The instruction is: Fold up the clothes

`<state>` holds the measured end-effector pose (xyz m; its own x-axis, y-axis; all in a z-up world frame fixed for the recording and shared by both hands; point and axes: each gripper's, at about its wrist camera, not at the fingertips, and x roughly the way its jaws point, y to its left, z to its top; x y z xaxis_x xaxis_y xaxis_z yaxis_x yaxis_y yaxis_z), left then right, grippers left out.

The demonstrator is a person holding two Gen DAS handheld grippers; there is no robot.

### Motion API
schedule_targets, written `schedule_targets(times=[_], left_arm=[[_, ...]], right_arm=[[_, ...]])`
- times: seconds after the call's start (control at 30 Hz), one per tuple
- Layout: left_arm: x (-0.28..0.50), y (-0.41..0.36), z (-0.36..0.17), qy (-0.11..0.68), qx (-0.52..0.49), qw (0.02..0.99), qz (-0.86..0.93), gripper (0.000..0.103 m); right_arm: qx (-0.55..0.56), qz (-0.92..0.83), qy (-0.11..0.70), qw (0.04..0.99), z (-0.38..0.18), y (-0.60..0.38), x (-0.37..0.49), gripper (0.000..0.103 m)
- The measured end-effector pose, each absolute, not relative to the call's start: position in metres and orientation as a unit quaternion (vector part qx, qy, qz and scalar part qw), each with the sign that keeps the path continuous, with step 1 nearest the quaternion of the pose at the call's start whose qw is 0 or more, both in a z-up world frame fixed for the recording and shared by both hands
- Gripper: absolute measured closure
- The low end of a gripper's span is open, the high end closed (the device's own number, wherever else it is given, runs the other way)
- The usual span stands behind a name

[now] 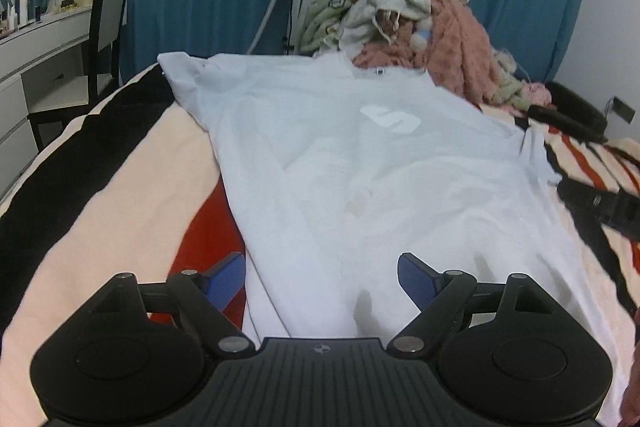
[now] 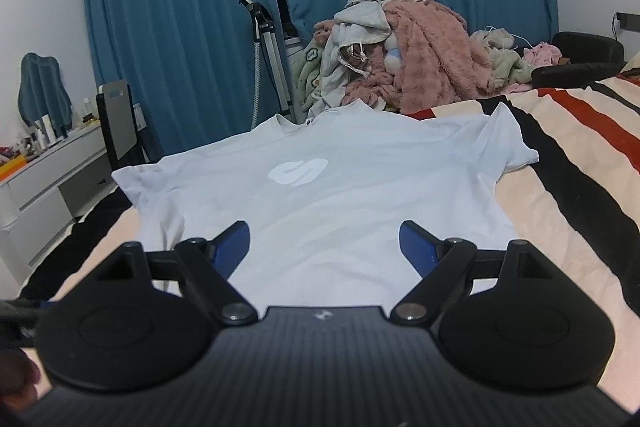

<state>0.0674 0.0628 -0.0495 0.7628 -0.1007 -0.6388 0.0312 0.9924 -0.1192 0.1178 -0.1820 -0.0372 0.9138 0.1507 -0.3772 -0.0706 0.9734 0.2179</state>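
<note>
A white T-shirt is spread flat on the striped blanket of the bed, collar toward a heap of clothes at the blue curtains. The left gripper and right gripper are held over its hem, fingers spread wide, nothing gripped.

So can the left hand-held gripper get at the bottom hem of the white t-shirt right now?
Probably yes: the left hand-held gripper is open just above the white t-shirt near its hem, with nothing lying between them.
</note>
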Motion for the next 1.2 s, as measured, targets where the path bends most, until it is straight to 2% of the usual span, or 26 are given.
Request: schedule_targets(times=[0.23,0.43,0.5,0.77,0.87,0.9,1.0,1.07,1.2], left_arm=[[0.057,0.056,-0.052,0.346,-0.033,0.937,-0.042,0.027],[0.041,0.061,-0.053,0.366,-0.059,0.926,-0.067,0.042],[0.035,0.059,-0.053,0.376,-0.068,0.92,-0.09,0.053],[0.02,0.043,-0.071,0.451,-0.063,0.882,-0.119,0.062],[0.023,0.041,-0.075,0.47,-0.052,0.875,-0.101,0.072],[0.024,0.04,-0.077,0.477,-0.047,0.872,-0.094,0.083],[0.026,0.043,-0.079,0.491,-0.04,0.866,-0.083,0.097],[0.026,0.048,-0.076,0.495,-0.04,0.864,-0.079,0.101],[0.022,0.071,-0.056,0.502,-0.064,0.859,-0.08,0.102]], right_arm=[[0.121,0.049,0.204,0.97,-0.034,-0.192,0.115,0.02],[0.148,0.05,0.2,0.967,-0.028,-0.203,0.109,0.02],[0.154,0.048,0.201,0.966,-0.027,-0.207,0.109,0.02],[0.173,0.041,0.212,0.961,-0.03,-0.214,0.109,0.02],[0.17,0.037,0.213,0.961,-0.03,-0.214,0.11,0.02],[0.166,0.035,0.212,0.962,-0.03,-0.213,0.109,0.02],[0.156,0.034,0.21,0.965,-0.029,-0.211,0.109,0.02],[0.152,0.034,0.208,0.966,-0.028,-0.209,0.108,0.02],[0.159,0.037,0.207,0.965,-0.027,-0.213,0.106,0.02]])
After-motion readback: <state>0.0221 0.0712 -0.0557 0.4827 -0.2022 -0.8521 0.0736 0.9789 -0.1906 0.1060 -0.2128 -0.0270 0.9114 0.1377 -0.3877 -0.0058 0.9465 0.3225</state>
